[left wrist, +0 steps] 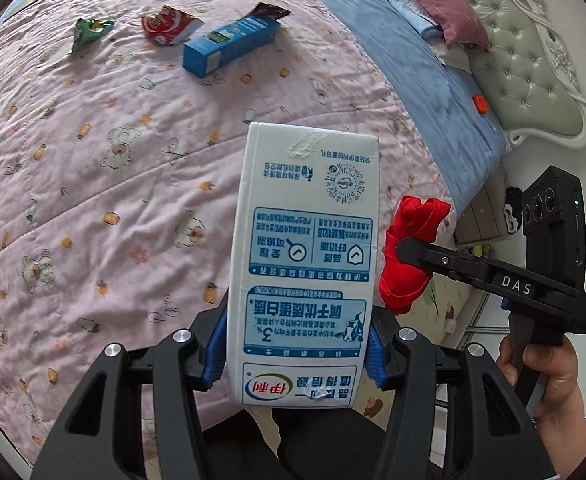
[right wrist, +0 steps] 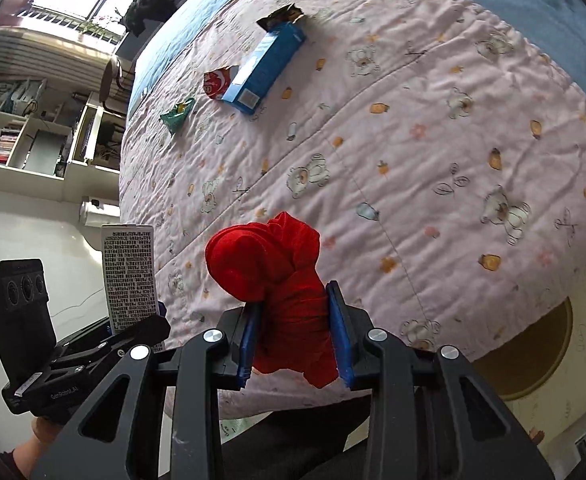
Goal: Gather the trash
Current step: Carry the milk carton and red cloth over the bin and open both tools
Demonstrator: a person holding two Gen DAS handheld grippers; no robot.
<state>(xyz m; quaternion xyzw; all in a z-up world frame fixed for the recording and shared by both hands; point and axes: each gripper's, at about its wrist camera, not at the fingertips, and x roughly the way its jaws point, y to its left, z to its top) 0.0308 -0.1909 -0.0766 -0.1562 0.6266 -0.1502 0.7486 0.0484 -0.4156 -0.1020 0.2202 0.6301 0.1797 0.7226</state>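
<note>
Left claw (left wrist: 297,354) pinches a tall white milk carton (left wrist: 307,264) printed in blue, held above the pink quilt (left wrist: 93,168). Right claw (right wrist: 295,340) squeezes a crumpled red cloth (right wrist: 277,272). On the quilt lie a blue box (left wrist: 231,45), a red wrapper (left wrist: 169,24) and a green wrapper (left wrist: 91,32).

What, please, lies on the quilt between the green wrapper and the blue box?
A crumpled red wrapper lies between the green wrapper and the blue box; both wrist views show it.
</note>
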